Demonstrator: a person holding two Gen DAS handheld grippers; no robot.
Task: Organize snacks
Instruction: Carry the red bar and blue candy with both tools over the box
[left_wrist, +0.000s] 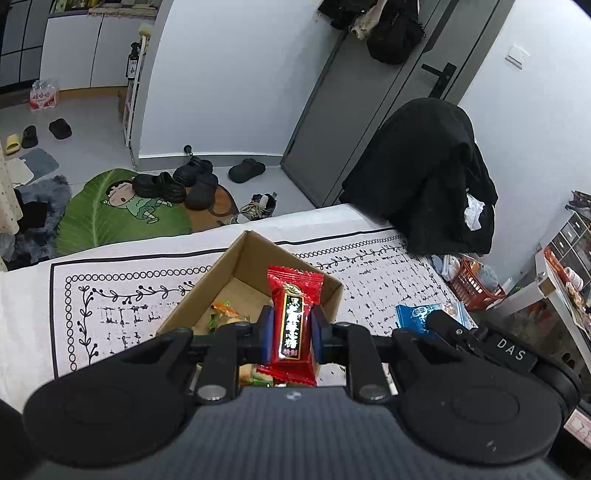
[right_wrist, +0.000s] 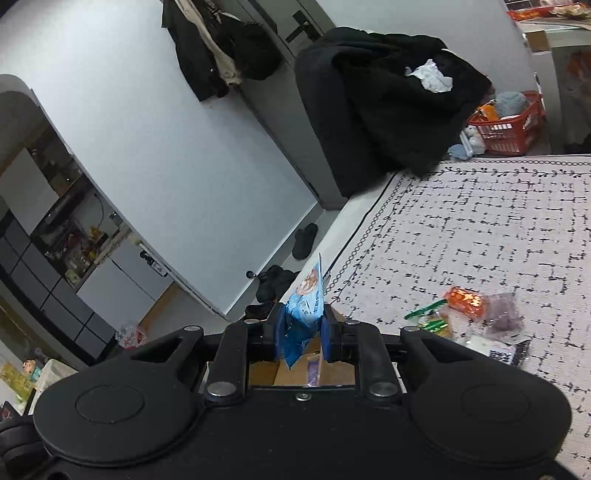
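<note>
My left gripper (left_wrist: 291, 325) is shut on a red snack packet (left_wrist: 293, 321) with black and gold print, held upright over the open cardboard box (left_wrist: 236, 266). Several small wrapped snacks (left_wrist: 225, 312) lie on the box floor. In the left wrist view the right gripper (left_wrist: 443, 321) shows at the right, carrying a blue packet (left_wrist: 415, 314). My right gripper (right_wrist: 303, 328) is shut on that blue snack packet (right_wrist: 304, 302), above the cardboard box (right_wrist: 325, 369). Loose snacks lie on the patterned cloth: an orange one (right_wrist: 467, 301), a purple one (right_wrist: 504, 319), a green-striped one (right_wrist: 434, 321).
A white tablecloth (left_wrist: 122, 295) with black patterns covers the table. A chair draped in black clothing (left_wrist: 428, 177) stands at the far edge. A red basket (right_wrist: 509, 125) sits beyond the table. Shoes and a green mat (left_wrist: 122, 206) lie on the floor.
</note>
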